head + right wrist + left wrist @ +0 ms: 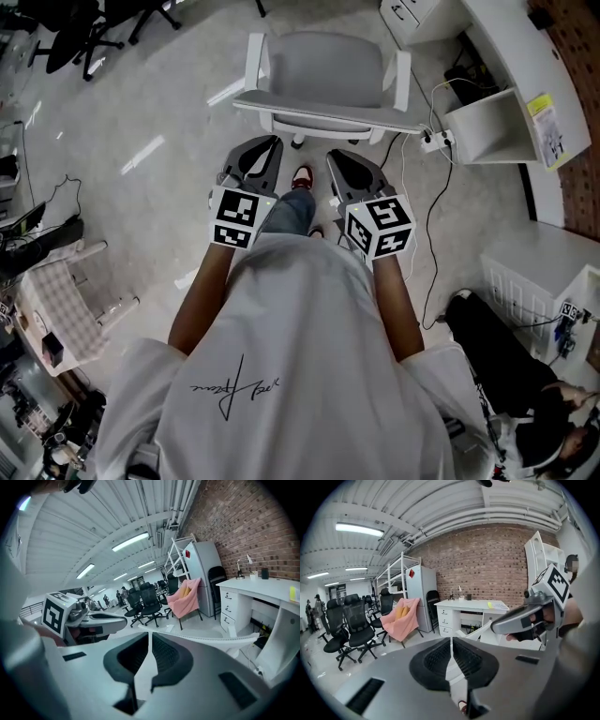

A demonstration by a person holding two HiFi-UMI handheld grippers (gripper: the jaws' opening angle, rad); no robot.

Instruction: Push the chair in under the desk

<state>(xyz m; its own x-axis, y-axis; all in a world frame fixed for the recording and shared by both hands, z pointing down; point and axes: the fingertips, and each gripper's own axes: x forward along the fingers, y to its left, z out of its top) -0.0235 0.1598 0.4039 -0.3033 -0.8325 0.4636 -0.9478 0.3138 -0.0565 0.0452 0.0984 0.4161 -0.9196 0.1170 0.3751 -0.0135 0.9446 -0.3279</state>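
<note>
A person in a white shirt is standing and looking down. The person is holding the left gripper and the right gripper side by side, pointing at the back of the white chair. The white desk is sitting at the upper right, with wires lying on the floor beside it.

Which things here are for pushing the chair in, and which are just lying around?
For the job:
chair, desk, left gripper, right gripper, both shut and empty.

Just lying about:
power strip, black office chairs, pink-draped chair, fridge.
</note>
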